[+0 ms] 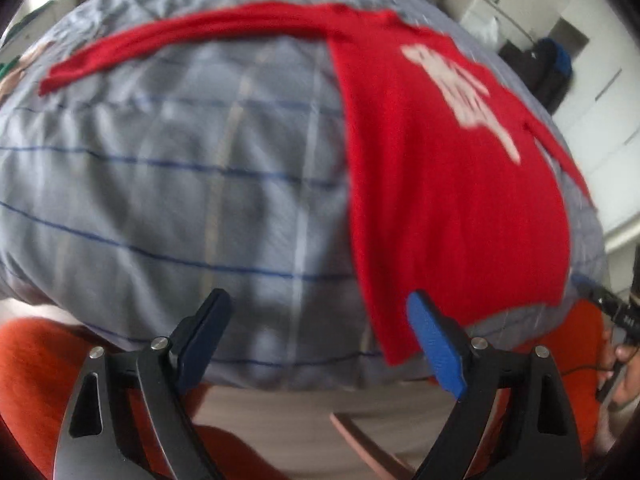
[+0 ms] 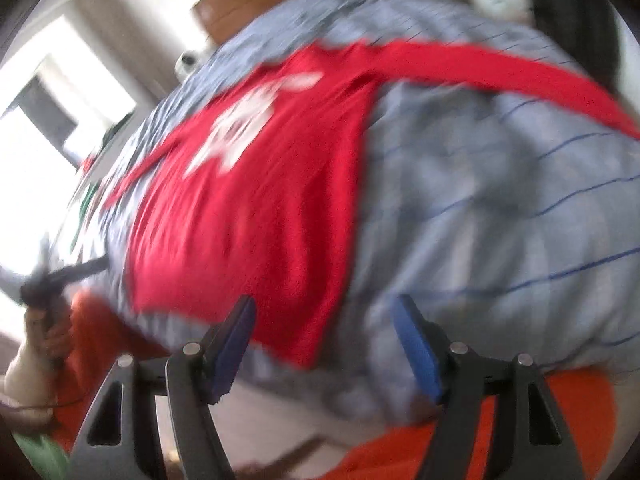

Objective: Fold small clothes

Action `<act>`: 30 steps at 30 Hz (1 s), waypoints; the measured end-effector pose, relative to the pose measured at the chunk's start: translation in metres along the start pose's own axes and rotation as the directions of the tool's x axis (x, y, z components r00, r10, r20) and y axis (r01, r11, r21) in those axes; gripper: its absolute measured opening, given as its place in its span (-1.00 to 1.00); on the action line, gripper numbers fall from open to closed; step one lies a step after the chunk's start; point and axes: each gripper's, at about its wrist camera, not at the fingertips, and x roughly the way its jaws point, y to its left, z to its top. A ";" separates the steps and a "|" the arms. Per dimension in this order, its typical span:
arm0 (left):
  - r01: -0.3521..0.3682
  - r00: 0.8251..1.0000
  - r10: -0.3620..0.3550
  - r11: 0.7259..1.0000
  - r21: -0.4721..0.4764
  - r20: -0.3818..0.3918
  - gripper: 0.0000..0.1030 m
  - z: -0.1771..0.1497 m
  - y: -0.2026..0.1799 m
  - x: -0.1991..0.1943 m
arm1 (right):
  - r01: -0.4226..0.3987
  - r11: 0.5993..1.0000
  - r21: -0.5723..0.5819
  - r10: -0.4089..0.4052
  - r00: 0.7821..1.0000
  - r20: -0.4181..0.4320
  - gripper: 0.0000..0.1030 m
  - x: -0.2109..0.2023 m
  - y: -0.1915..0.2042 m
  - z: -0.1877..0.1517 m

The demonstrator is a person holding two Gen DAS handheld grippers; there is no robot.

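Red shirt (image 1: 452, 184) w/ white print on chest lies flat, face up, on the bed (image 1: 180, 184), which has a grey-blue checked cover w/ thin dark blue lines. Shirt is the landmark here.

Left wrist view: shirt body sits in right half of frame, one long sleeve (image 1: 192, 36) stretched out straight from the shoulder across the far part of the bed to the left. 2nd sleeve runs along the shirt's right edge, close to the body. Hem corner nearest cam hangs toward the bed's near edge. Left gripper (image 1: 320, 340) is spread wide, nothing between its fingers (image 1: 436, 344); it sits just off the shirt's hem, on the hem's left side. Blue right finger overlaps the hem corner in the pic, but can't tell if touching or above it. Dark left finger is over bare cover, apart from shirt.

Right wrist view (blurry): shirt (image 2: 256, 200) in left-centre of frame, long sleeve (image 2: 512, 72) reaching away to the right across the far part of the bed (image 2: 500, 220). Right gripper (image 2: 324, 344) also spread wide, holding nothing, near the hem corner at the shirt's right side. Hem corner lies between the 2 fingers in the pic; contact can't be told. Right finger is over bare cover beside the shirt.

Orange fabric (image 1: 36, 360) shows below the bed's near edge in both views. The other hand-held gripper (image 2: 44, 284) is seen left of the shirt's hem in the right view, at frame edge.
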 end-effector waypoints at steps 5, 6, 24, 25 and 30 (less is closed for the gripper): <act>0.004 1.000 -0.003 0.995 0.102 -0.011 0.37 0.002 -0.031 0.013 | -0.036 0.999 0.029 0.037 0.998 -0.045 0.35 0.030 0.003 -0.002; 0.011 1.000 -0.009 0.992 0.122 -0.019 -0.08 0.004 -0.036 0.016 | -0.051 0.998 0.031 0.053 0.997 -0.051 0.22 0.034 0.006 -0.003; -0.157 0.986 0.164 0.959 0.236 -0.009 -0.76 -0.018 -0.042 0.031 | 0.071 0.994 0.080 -0.060 0.989 -0.139 -0.88 0.052 0.007 -0.017; -0.157 0.987 0.161 0.960 0.234 0.002 -0.40 -0.020 -0.041 0.025 | 0.072 0.995 0.076 -0.061 0.989 -0.135 -0.82 0.049 0.007 -0.018; -0.158 0.981 0.133 0.971 0.180 0.143 0.37 -0.021 -0.032 -0.023 | 0.103 0.990 0.098 -0.091 0.990 -0.110 -0.02 0.017 0.001 -0.024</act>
